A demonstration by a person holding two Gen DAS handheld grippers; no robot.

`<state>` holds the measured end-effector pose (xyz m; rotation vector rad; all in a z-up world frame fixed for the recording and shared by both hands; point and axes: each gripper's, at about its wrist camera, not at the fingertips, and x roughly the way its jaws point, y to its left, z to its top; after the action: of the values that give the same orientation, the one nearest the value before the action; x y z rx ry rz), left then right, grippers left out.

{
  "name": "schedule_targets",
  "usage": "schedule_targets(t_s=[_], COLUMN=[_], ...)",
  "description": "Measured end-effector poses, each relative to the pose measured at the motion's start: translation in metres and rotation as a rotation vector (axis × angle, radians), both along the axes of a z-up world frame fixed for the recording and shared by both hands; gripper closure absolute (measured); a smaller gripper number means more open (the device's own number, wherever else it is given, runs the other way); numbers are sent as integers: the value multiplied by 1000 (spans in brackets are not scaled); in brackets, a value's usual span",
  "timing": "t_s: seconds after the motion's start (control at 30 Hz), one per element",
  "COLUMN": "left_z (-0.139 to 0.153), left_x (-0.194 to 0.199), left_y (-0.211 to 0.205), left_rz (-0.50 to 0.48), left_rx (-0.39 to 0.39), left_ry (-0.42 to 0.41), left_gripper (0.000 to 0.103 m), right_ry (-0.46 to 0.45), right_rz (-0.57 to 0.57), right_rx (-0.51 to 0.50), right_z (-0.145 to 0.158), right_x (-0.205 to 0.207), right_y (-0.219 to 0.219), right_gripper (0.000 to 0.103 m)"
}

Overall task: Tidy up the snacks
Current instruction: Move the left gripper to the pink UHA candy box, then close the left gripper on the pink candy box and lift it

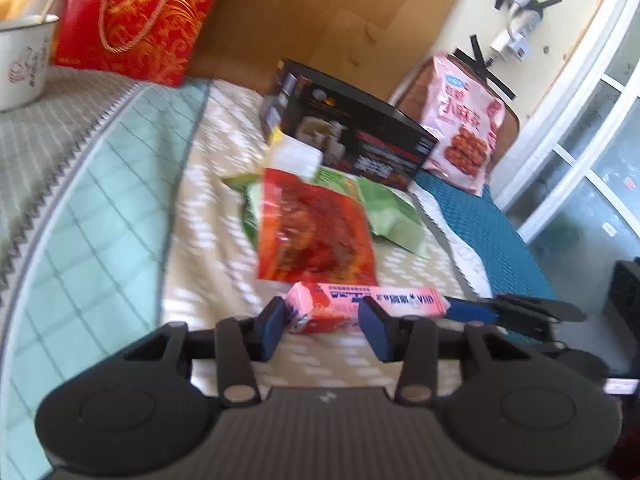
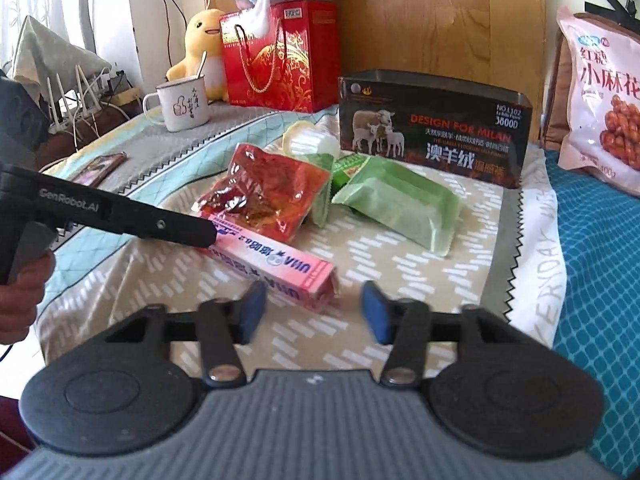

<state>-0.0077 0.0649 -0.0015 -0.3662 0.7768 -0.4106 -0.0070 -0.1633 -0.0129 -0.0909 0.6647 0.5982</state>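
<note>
Though heaped: two green packets (image 2: pixel 400 204) (overlapping)

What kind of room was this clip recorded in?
Most likely a bedroom at home: the snacks lie on a quilted bedspread, plush toys sit against a wooden headboard, and an enamel mug stands nearby.

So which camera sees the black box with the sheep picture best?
The right wrist view: the black cardboard box faces it, sheep and lettering sharp. In the left wrist view the same box is angled, blurry and partly hidden behind packets.
</note>
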Motion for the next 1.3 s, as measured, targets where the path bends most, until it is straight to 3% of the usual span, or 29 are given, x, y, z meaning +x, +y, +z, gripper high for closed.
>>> schedule_targets(t_s=[0.1, 0.47, 0.9, 1.3], left_z=[3, 7, 20, 6], left_x=[-5, -6, -17, -4], left_y=[-17, -81, -53, -86], left_rz=[-13, -182, -109, -216], left_rx=[55, 118, 159, 161], left_ry=[-3, 2, -61, -16], left_gripper=[63, 62, 64, 64], right_ry=[1, 1, -88, -104], right_rz=[-10, -166, -163, -164], right_rx=[-12, -14, -83, -86], right_z=[3, 4, -3, -8], right_x=[-2, -44, -51, -53], right_y=[-8, -63, -55, -57], right_gripper=[64, 64, 57, 57])
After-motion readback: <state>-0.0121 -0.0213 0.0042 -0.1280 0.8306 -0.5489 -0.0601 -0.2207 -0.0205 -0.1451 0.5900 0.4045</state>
